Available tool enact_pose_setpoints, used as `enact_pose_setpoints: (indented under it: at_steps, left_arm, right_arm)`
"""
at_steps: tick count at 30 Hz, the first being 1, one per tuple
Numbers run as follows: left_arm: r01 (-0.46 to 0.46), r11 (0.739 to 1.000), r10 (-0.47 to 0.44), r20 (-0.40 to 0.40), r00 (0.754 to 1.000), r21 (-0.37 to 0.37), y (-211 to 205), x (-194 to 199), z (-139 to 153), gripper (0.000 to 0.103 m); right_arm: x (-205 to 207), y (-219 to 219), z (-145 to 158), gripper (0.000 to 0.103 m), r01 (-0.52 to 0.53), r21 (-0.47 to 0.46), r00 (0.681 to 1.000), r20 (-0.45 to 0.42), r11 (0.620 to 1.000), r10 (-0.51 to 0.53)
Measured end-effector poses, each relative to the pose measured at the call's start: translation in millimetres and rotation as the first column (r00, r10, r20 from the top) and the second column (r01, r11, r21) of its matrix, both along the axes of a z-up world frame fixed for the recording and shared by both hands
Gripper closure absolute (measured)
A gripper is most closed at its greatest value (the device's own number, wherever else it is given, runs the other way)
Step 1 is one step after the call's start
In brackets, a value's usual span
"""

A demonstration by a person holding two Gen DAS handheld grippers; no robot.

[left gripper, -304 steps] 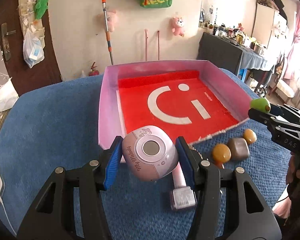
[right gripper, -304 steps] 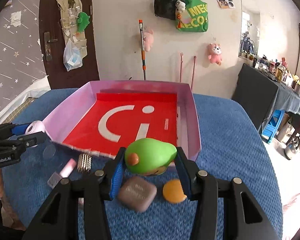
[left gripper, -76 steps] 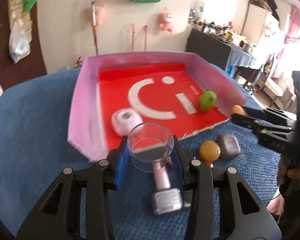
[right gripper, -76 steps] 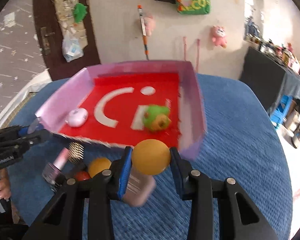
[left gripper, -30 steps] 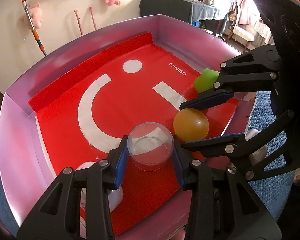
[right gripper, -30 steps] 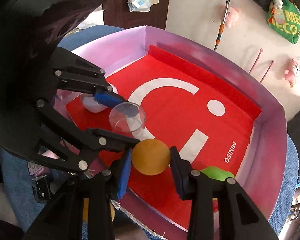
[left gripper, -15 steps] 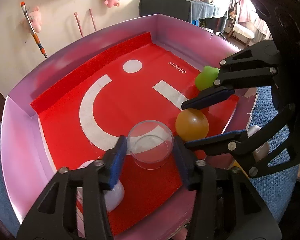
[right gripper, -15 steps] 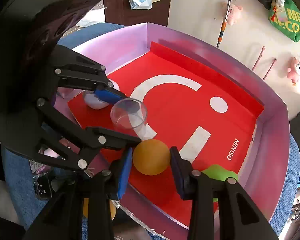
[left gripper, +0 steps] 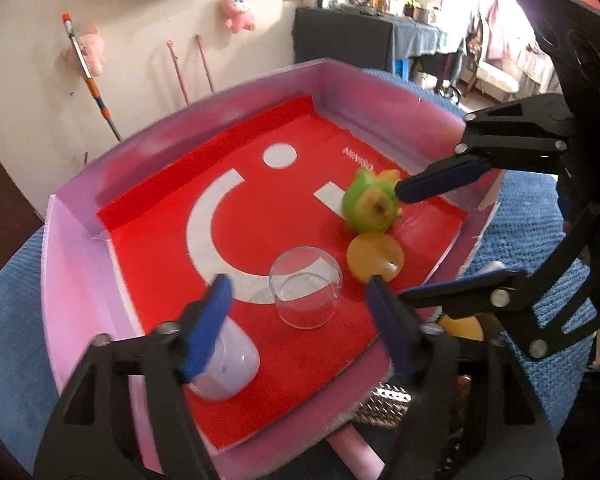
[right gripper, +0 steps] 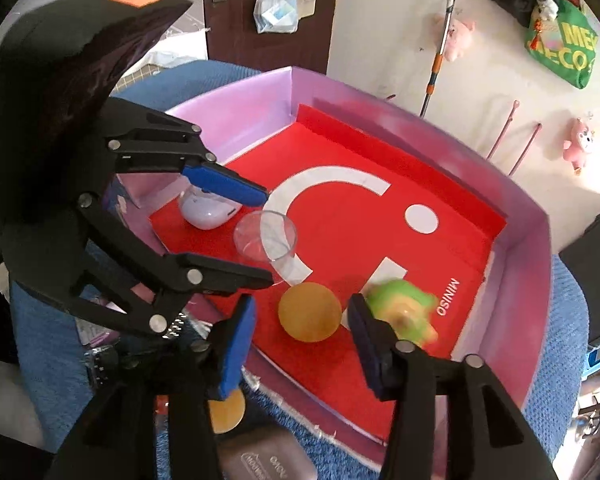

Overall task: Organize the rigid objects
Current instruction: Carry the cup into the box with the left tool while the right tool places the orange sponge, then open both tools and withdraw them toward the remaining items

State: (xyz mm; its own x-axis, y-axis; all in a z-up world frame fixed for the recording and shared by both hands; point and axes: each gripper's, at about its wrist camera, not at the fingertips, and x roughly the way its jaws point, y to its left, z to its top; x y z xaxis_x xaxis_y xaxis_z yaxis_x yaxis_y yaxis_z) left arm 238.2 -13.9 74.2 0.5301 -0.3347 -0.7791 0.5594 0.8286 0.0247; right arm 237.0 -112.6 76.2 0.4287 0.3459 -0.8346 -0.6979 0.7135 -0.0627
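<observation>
A pink tray (left gripper: 76,216) (right gripper: 516,208) with a red floor holds a clear cup (left gripper: 305,287) (right gripper: 266,240), an orange ball (left gripper: 375,257) (right gripper: 310,311), a green toy (left gripper: 370,202) (right gripper: 404,306) and a pale pink device (left gripper: 230,364) (right gripper: 206,210). My left gripper (left gripper: 298,300) is open, its jaws either side of the cup and apart from it. My right gripper (right gripper: 302,332) is open around the ball without touching it. Each gripper also shows in the other's view, left (right gripper: 236,232), right (left gripper: 440,232).
Outside the tray's near edge on the blue cloth (left gripper: 12,320) lie another orange ball (right gripper: 226,404), a brown-grey block (right gripper: 260,458), a metal grater-like piece (left gripper: 384,404) and a pink bottle (left gripper: 354,454). A door and wall with hanging toys stand behind.
Both grippers have opened and drawn back. The cup and the orange ball now rest on the tray floor. The green toy looks blurred, as if nudged.
</observation>
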Motion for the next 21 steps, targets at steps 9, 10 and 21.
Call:
enact_pose_setpoints:
  at_steps: [9,10,21]
  left_arm:
    - [-0.07,0.992,0.081,0.103,0.991,-0.106,16.3,-51.3,38.7,0.022]
    - [-0.078,0.99,0.092,0.119,0.989,-0.12,18.3,-57.3,43.3,0.02]
    - [-0.174,0.954,0.226,0.206,0.952,-0.242,34.6,-119.2,63.2,0.014]
  right_arm:
    - [-43.1,-24.1,43.4,0.018,0.083,0.094,0.99,0.11,0.992,-0.093]
    - [-47.3,-26.5,47.7,0.016,0.095,0.108,0.987,0.121,0.99,-0.108]
    - [-121.4,-34.8,76.5,0.0,0.212,0.163,0.915,0.313,0.964,-0.254]
